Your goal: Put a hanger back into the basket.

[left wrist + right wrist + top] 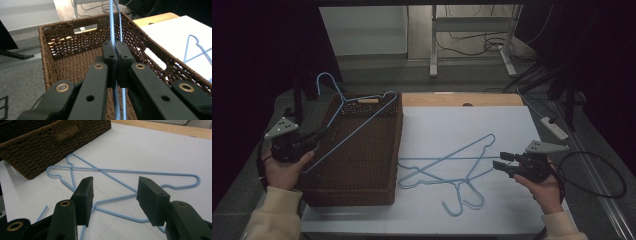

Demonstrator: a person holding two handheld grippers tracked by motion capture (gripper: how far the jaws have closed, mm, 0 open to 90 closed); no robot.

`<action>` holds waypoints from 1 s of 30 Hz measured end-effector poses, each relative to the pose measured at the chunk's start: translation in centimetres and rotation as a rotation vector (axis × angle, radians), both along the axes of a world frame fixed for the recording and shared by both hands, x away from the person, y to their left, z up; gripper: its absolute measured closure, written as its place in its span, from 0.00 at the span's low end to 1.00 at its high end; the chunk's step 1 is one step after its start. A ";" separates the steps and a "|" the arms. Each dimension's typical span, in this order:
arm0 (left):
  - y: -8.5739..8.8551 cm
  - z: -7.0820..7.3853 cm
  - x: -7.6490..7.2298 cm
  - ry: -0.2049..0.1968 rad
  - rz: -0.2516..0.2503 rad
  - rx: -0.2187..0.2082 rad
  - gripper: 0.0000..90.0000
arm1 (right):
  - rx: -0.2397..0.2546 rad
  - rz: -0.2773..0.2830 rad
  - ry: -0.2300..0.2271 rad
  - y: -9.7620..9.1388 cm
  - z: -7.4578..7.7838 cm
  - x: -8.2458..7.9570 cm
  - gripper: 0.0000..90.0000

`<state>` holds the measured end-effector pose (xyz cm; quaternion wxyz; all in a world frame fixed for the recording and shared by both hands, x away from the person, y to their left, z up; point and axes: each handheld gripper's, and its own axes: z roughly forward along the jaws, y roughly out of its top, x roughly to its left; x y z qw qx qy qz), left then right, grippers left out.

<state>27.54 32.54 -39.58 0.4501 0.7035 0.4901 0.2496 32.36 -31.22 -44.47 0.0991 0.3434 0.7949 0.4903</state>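
Observation:
My left gripper [323,134] is shut on the wire of a light blue hanger [362,125], which lies tilted across the brown wicker basket [362,165] with its hook past the basket's far left corner. In the left gripper view the pads [110,53] pinch the hanger wire [112,22] above the basket's inside [62,47]. Two more blue hangers [437,159] lie crossed on the white sheet [462,125]. At their right end my right gripper [501,166] is open. In the right gripper view its jaws [115,192] stand apart above those hangers [125,171], holding nothing.
The basket takes up the left part of the table, and its side wall [37,145] is close to the lying hangers. A bare wooden strip [437,100] runs along the table's far edge. A white power strip [554,127] and cables lie to the right.

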 end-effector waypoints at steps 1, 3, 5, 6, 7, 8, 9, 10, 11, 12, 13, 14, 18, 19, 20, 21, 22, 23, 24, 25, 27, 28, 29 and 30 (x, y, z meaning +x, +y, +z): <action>0.0 -0.2 0.1 0.007 0.000 0.001 0.97 | 0.000 0.000 0.000 0.0 0.0 0.0 0.53; -0.1 -0.6 0.4 0.026 -0.001 0.011 0.97 | 0.000 0.000 0.001 0.0 0.0 0.0 0.53; -0.3 -1.0 0.8 0.045 0.000 0.020 0.97 | 0.000 0.002 0.004 0.0 -0.1 0.0 0.53; -0.5 -1.1 1.0 0.055 0.002 0.026 0.97 | -0.001 0.002 0.005 0.0 -0.1 0.0 0.53; -0.6 -1.3 1.2 0.063 0.003 0.032 0.97 | -0.001 0.002 0.006 0.0 -0.1 0.0 0.53; -0.7 -1.5 1.4 0.070 0.003 0.037 0.97 | 0.000 0.003 0.006 0.0 -0.1 0.0 0.53; -0.9 -1.7 1.6 0.079 0.004 0.047 0.97 | -0.001 0.004 0.007 0.0 -0.1 0.0 0.53; -1.1 -2.0 1.9 0.091 0.006 0.054 0.97 | -0.001 0.003 0.007 0.0 -0.2 0.0 0.53; -1.2 -2.1 2.1 0.097 0.006 0.059 0.97 | 0.000 0.004 0.007 0.0 -0.2 0.0 0.53; -1.4 -2.3 2.3 0.106 0.007 0.067 0.97 | 0.000 0.003 0.007 0.0 -0.2 0.0 0.53; -1.6 -2.5 2.5 0.115 0.009 0.073 0.97 | 0.002 0.003 0.007 0.0 -0.2 0.1 0.53; -1.7 -2.7 2.7 0.124 0.006 0.078 0.97 | 0.001 0.003 0.008 0.0 -0.2 0.1 0.53; -2.3 -3.5 3.3 0.155 0.003 0.099 0.97 | 0.003 0.002 0.008 -0.1 -0.3 0.0 0.53; -2.4 -3.6 3.4 0.164 0.003 0.106 0.97 | 0.005 0.002 0.008 -0.1 -0.3 0.1 0.53; -2.5 -3.7 3.4 0.168 0.012 0.116 0.97 | 0.005 0.001 0.008 -0.1 -0.3 0.1 0.53; -2.4 -3.7 3.5 0.176 0.016 0.124 0.97 | 0.003 0.001 0.009 -0.1 -0.3 0.1 0.53; -2.4 -3.7 3.5 0.190 0.016 0.129 0.97 | 0.004 0.001 0.009 -0.1 -0.3 0.1 0.53; -2.3 -3.8 3.6 0.215 0.014 0.151 0.97 | 0.004 0.002 0.009 -0.1 -0.3 0.1 0.53; -2.4 -4.0 3.7 0.234 0.018 0.179 0.97 | 0.005 0.002 0.009 -0.1 -0.3 0.1 0.53; -2.4 -4.1 3.8 0.248 0.016 0.198 0.97 | 0.004 0.001 0.010 -0.1 -0.4 0.1 0.53; -2.4 -4.4 4.0 0.291 0.019 0.234 0.97 | 0.002 0.002 0.011 -0.1 -0.4 0.1 0.53; -2.4 -4.5 4.1 0.301 0.023 0.258 0.97 | 0.000 0.003 0.011 -0.1 -0.4 0.1 0.53; -2.3 -4.7 4.3 0.318 0.029 0.277 0.97 | -0.001 0.005 0.012 -0.1 -0.4 0.1 0.53; -2.3 -4.8 4.4 0.332 0.029 0.286 0.97 | -0.002 0.005 0.014 0.0 -0.4 0.1 0.53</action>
